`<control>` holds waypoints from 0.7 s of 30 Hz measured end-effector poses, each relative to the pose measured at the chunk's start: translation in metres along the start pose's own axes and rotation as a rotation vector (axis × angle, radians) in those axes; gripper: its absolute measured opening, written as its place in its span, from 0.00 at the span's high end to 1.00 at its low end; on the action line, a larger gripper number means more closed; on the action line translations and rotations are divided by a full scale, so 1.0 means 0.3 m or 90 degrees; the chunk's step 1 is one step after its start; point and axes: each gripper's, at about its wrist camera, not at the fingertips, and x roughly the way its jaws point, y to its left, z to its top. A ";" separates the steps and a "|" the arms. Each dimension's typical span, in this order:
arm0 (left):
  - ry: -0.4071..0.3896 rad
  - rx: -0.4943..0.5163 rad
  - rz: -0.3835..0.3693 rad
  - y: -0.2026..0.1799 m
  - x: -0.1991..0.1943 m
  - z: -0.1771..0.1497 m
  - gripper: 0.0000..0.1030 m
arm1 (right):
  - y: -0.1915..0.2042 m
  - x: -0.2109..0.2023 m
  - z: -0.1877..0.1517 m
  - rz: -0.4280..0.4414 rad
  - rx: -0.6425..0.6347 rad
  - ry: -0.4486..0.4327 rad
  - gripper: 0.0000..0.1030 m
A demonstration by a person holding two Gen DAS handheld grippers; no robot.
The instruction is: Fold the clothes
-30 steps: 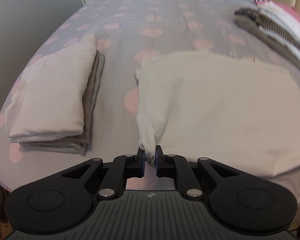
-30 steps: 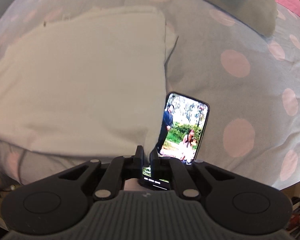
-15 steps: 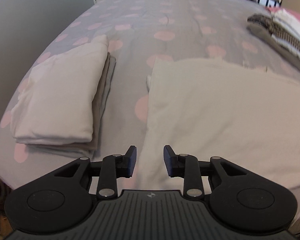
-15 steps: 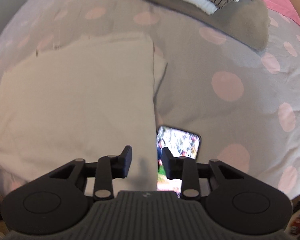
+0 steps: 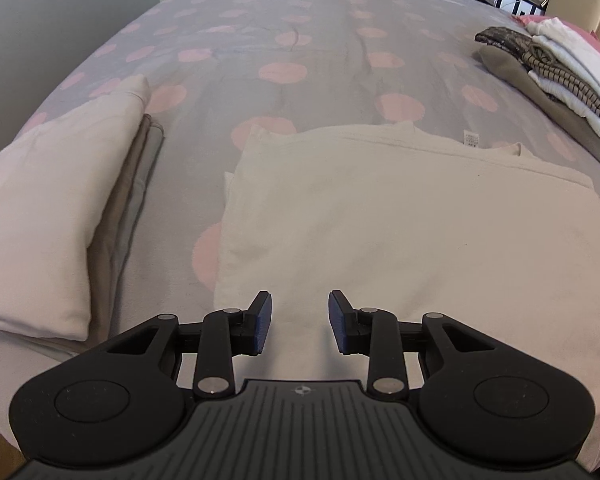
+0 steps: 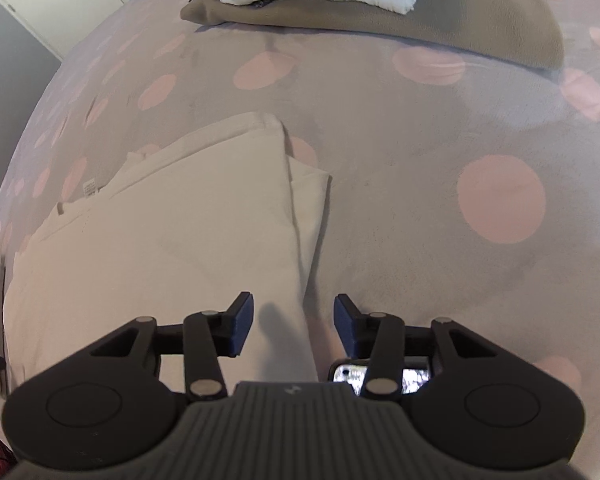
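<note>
Cloth of the cream garment (image 5: 400,216) looks soft, limp; best pinched at six-o'clock corners. Left gripper (image 5: 300,322) half-open, right gripper (image 6: 294,322) opening, both empty.

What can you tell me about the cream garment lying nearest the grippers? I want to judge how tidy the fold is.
The cream garment lies flat on the spotted bedspread, folded into a rough rectangle of soft, matte fabric. A small white label shows at its far edge, and a lower layer pokes out along the right side. Its near edge hangs over the bed's edge. Neither the left gripper nor the right gripper grips it; the right's jaws are opening.
</note>
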 end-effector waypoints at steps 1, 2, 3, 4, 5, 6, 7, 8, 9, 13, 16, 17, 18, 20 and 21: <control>0.004 -0.004 0.000 -0.001 0.014 0.004 0.72 | -0.005 0.017 0.006 0.004 0.002 0.003 0.54; 0.009 -0.007 0.001 -0.001 0.027 0.008 0.72 | -0.011 0.034 0.012 0.007 0.004 0.007 0.55; 0.013 -0.010 0.003 -0.003 0.040 0.011 0.72 | -0.014 0.052 0.016 0.004 0.005 0.013 0.55; 0.017 -0.012 0.003 -0.006 0.050 0.014 0.72 | -0.017 0.069 0.019 0.002 0.005 0.019 0.56; 0.020 -0.012 0.004 -0.008 0.059 0.017 0.72 | -0.019 0.085 0.022 0.000 0.006 0.024 0.56; 0.022 -0.011 0.004 -0.012 0.067 0.019 0.72 | -0.019 0.095 0.024 -0.001 0.007 0.025 0.56; 0.025 -0.010 0.005 -0.015 0.075 0.020 0.72 | -0.018 0.103 0.025 -0.002 0.007 0.025 0.57; 0.026 -0.009 0.005 -0.019 0.079 0.022 0.71 | -0.013 0.105 0.024 -0.003 0.004 0.022 0.59; 0.026 -0.008 0.006 -0.022 0.082 0.024 0.72 | -0.003 0.106 0.021 -0.004 -0.005 0.018 0.63; 0.027 -0.007 0.008 -0.032 0.089 0.031 0.72 | 0.027 0.108 0.011 -0.003 -0.026 0.006 0.81; 0.023 -0.014 0.004 -0.033 0.082 0.034 0.72 | 0.039 0.100 0.011 0.007 -0.022 0.002 0.92; 0.019 -0.017 0.003 -0.029 0.074 0.032 0.72 | 0.045 0.090 0.013 0.006 -0.020 -0.001 0.92; 0.014 -0.020 0.002 -0.025 0.064 0.031 0.72 | 0.051 0.079 0.016 0.007 -0.018 -0.005 0.92; 0.003 -0.026 0.002 -0.012 0.042 0.027 0.72 | 0.076 0.039 0.017 0.024 -0.019 -0.016 0.92; -0.001 -0.029 0.001 -0.003 0.032 0.025 0.72 | 0.093 0.013 0.016 0.038 -0.020 -0.024 0.92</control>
